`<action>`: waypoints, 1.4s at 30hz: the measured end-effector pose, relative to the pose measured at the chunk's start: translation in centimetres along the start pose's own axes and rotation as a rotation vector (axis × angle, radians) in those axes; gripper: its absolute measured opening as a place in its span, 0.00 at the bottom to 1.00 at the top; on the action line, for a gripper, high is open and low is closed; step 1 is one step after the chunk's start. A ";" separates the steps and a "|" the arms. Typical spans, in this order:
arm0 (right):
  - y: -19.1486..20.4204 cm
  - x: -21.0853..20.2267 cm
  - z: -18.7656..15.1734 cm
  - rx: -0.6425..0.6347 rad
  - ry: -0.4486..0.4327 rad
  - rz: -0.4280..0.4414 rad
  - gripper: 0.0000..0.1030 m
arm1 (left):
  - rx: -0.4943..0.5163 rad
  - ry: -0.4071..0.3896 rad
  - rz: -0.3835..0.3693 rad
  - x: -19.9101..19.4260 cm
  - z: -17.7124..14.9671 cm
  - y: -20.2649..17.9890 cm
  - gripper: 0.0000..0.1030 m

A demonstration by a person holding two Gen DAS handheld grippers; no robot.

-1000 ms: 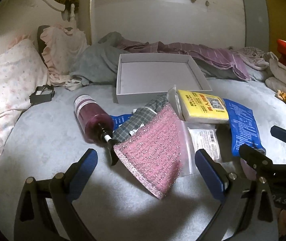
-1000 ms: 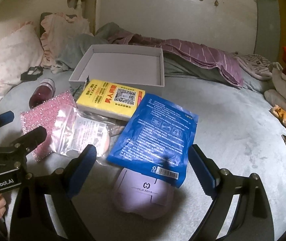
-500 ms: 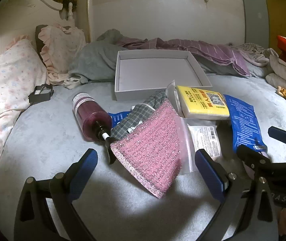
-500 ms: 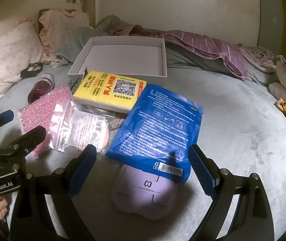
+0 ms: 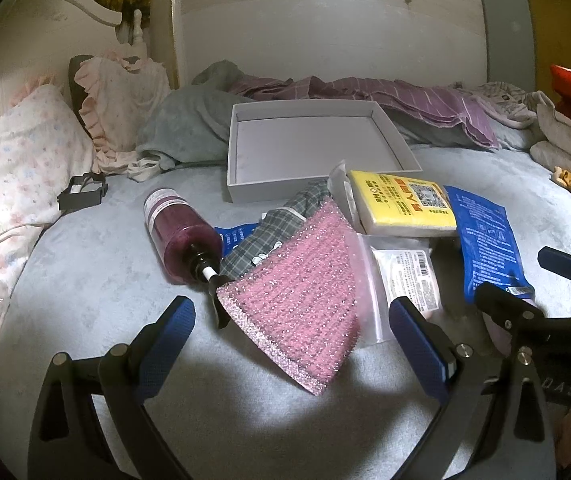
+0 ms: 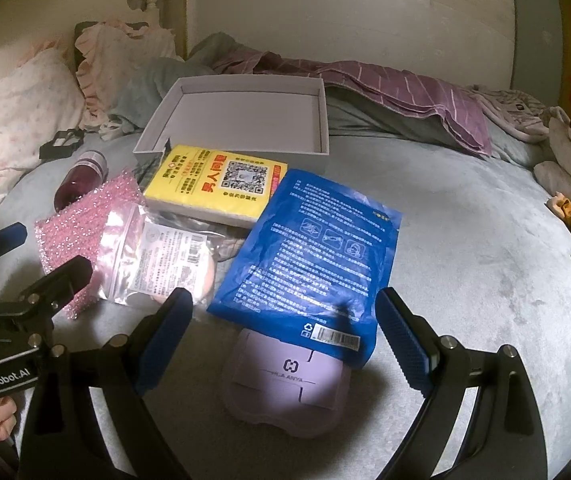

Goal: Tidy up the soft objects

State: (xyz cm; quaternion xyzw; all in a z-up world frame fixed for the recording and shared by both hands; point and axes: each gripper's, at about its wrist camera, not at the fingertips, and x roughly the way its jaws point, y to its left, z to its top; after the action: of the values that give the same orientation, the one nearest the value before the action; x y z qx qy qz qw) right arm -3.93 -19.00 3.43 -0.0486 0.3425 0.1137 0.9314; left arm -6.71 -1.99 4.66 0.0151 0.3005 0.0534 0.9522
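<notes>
The bedspread (image 6: pixel 465 240) at lower right is matt grey plush cloth. The shallow box (image 6: pixel 245 120) in the upper middle looks like smooth matt card. Below it, the blue packet (image 6: pixel 317 248) is glossy plastic film; the zip bag (image 6: pixel 157 256) left of centre is clear, shiny plastic. The pink sponge cloth (image 5: pixel 301 300) glitters and looks rough. The bottle (image 5: pixel 177 236) is glossy dark-red plastic. The gripper pads (image 6: pixel 405 344) are ribbed blue, on matt black arms.

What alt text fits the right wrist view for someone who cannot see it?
The open right gripper hovers over a blue foil packet overlapping a lilac pouch on a grey bedspread. Behind lie a yellow pack, a pink glittery sponge, and an empty white box.
</notes>
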 end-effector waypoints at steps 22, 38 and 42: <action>-1.3 0.0 -0.1 0.062 0.001 0.010 0.90 | 0.017 -0.013 0.071 -0.4 0.0 -0.4 0.95; -6.9 3.1 0.3 0.382 0.206 0.186 0.90 | -0.115 0.104 -0.139 0.8 0.8 3.0 0.74; -7.8 4.8 0.9 0.445 0.240 0.194 0.90 | -0.135 0.166 -0.160 1.9 0.6 3.3 0.53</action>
State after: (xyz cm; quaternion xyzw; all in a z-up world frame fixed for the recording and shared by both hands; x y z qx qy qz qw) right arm 2.09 -25.56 1.14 0.1771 0.4701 0.1176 0.8566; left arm -5.11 1.49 4.21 -0.0776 0.3744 -0.0018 0.9240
